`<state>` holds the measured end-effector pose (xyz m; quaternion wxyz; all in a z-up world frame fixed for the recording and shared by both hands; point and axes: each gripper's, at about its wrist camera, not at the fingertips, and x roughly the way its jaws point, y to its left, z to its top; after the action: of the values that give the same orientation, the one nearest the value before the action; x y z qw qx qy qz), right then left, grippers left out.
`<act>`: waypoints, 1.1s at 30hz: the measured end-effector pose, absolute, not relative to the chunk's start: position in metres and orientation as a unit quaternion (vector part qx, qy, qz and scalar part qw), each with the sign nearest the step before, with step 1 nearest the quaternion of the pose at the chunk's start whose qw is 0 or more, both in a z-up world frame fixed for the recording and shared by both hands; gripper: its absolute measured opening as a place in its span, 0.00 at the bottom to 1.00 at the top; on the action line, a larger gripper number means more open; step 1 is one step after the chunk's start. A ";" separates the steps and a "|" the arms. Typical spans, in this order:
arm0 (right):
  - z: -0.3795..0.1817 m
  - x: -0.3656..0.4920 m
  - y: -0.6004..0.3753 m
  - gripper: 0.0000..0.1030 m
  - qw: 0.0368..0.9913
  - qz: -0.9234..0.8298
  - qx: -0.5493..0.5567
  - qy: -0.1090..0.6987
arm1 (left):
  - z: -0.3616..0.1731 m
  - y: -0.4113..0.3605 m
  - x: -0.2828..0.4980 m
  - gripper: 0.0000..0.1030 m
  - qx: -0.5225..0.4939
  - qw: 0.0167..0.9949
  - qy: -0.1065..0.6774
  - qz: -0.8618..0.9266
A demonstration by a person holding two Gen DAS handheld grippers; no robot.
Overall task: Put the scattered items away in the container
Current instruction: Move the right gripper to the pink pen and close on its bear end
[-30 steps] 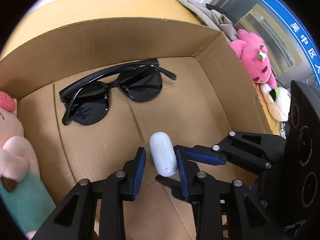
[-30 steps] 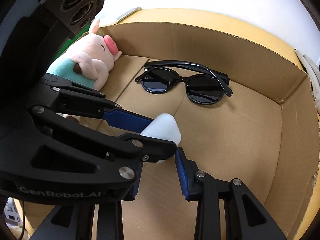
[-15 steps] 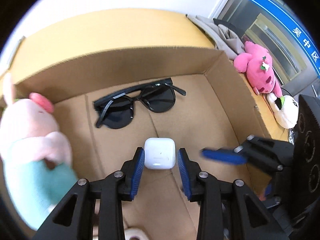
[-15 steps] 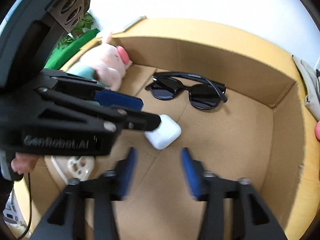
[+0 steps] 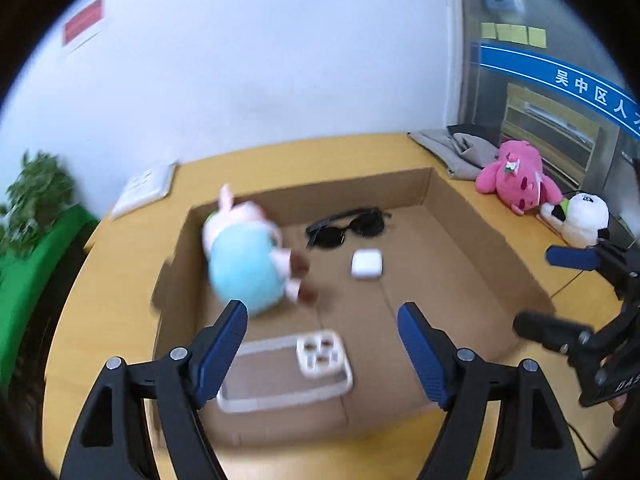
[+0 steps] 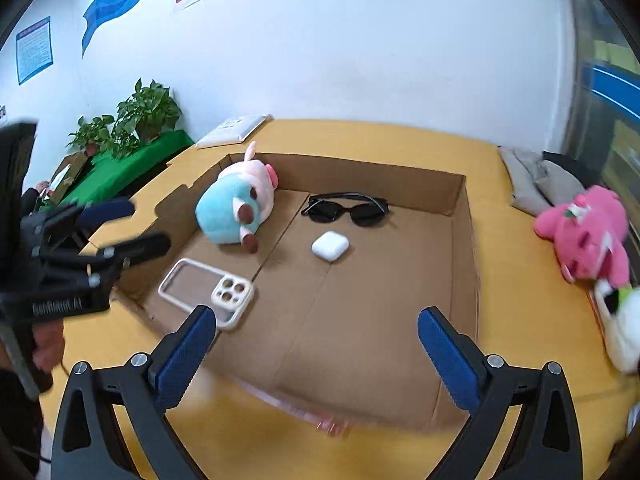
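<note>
An open cardboard box (image 6: 466, 240) (image 5: 472, 216) lies on the yellow table. Inside it are a white earbud case (image 6: 330, 245) (image 5: 366, 265), black sunglasses (image 6: 345, 211) (image 5: 347, 229), a pink and teal plush pig (image 6: 236, 210) (image 5: 248, 264) and a clear phone case (image 6: 208, 288) (image 5: 288, 364). My left gripper (image 5: 322, 348) is open and empty above the box's near side; it also shows at the left of the right wrist view (image 6: 120, 228). My right gripper (image 6: 316, 348) is open and empty above the box's near edge.
A pink plush (image 6: 588, 236) (image 5: 516, 178) and a white panda plush (image 5: 584, 220) lie on the table right of the box. Grey cloth (image 6: 536, 180) lies at the back right. A white pad (image 6: 232, 130) and green plants (image 6: 132, 120) stand at the back left.
My left gripper let go of the white earbud case, which now lies on the box floor. Both grippers opened wide and pulled back and up, away from the box.
</note>
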<state>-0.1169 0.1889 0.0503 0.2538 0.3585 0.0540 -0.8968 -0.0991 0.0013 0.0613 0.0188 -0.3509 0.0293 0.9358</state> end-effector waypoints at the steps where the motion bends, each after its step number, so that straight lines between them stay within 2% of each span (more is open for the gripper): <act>1: 0.049 -0.108 0.188 1.00 0.254 -0.897 0.357 0.050 | 0.057 0.002 -0.089 0.75 -0.352 0.018 0.018 0.936; 5: 0.046 -0.074 0.188 1.00 0.252 -0.899 0.354 0.056 | 0.042 0.001 -0.058 0.75 -0.366 0.023 -0.020 0.930; 11: 0.041 -0.048 0.185 1.00 0.251 -0.898 0.354 0.069 | 0.037 0.003 -0.038 0.75 -0.371 0.019 -0.029 0.928; 24: 0.030 -0.047 0.199 1.00 0.259 -0.894 0.362 0.054 | 0.035 0.002 -0.029 0.75 -0.370 0.016 -0.033 0.928; 29: 0.000 -0.058 0.213 0.99 0.298 -0.872 0.387 0.040 | 0.020 -0.006 -0.030 0.75 -0.393 0.019 -0.050 0.918; 33: -0.036 -0.069 0.216 0.96 0.305 -0.857 0.411 0.063 | 0.002 -0.015 -0.028 0.75 -0.419 0.021 -0.071 0.905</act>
<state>-0.0695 0.2161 -0.0358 0.3045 0.4109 0.0628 -0.8570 -0.0278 -0.0151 0.0020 0.0211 -0.4188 -0.0713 0.9050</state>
